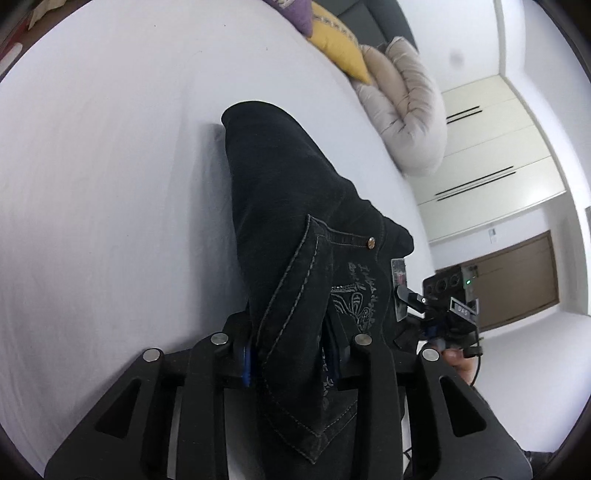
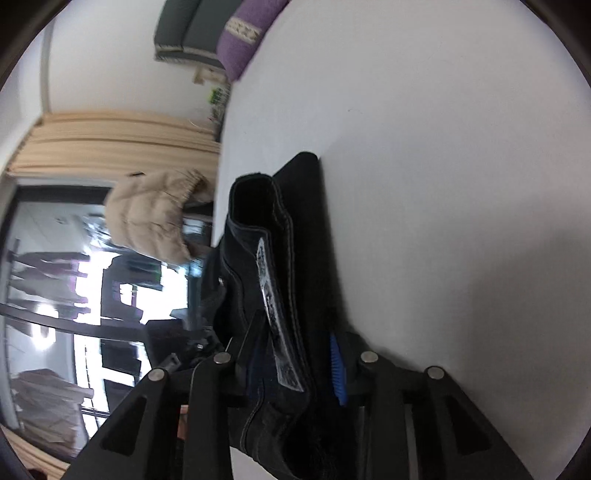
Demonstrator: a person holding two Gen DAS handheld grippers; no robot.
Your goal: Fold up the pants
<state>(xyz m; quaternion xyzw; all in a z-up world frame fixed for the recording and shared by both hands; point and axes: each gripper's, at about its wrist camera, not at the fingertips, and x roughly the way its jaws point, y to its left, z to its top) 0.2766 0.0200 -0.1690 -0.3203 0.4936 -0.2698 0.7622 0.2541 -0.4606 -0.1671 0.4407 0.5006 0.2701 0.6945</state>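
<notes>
In the left wrist view, the white bed (image 1: 110, 166) fills the frame from 7 o'clock round to 12 o'clock. The black pants (image 1: 295, 206) lie across the middle of the sheet, running from a rounded fold at 12 o'clock down to the 6 o'clock edge. The left hand-held gripper (image 1: 291, 358) is seen clamped on the pants at the stitched back pocket (image 1: 306, 332), with cloth bunched between its blue-padded fingers (image 1: 246, 365). A metal rivet (image 1: 370, 242) is visible on the pocket corner. At 1 o'clock, a purple pillow (image 1: 291, 11), a yellow pillow (image 1: 340, 44) and a beige quilted bundle (image 1: 410, 122) are lined along the far edge of the bed. At 3 o'clock, the right hand-held gripper (image 1: 406, 295) is seen at the waistband, and it appears to be closed on a silver label (image 1: 399, 275) there. A brown door (image 1: 517, 280) stands behind it.

In the right wrist view, a bright window (image 2: 74, 295) occupies 9 o'clock, with a beige garment (image 2: 151, 218) beside it. At the centre, the pants (image 2: 273, 229) are gripped by the right hand-held gripper (image 2: 295, 373), the waistband and its silver label (image 2: 273, 306) being pinched between the fingers (image 2: 337, 373). The pants extend toward 12 o'clock, where a leg opening is seen. The bed sheet (image 2: 443, 147) covers the frame from 12 o'clock to 5 o'clock.
</notes>
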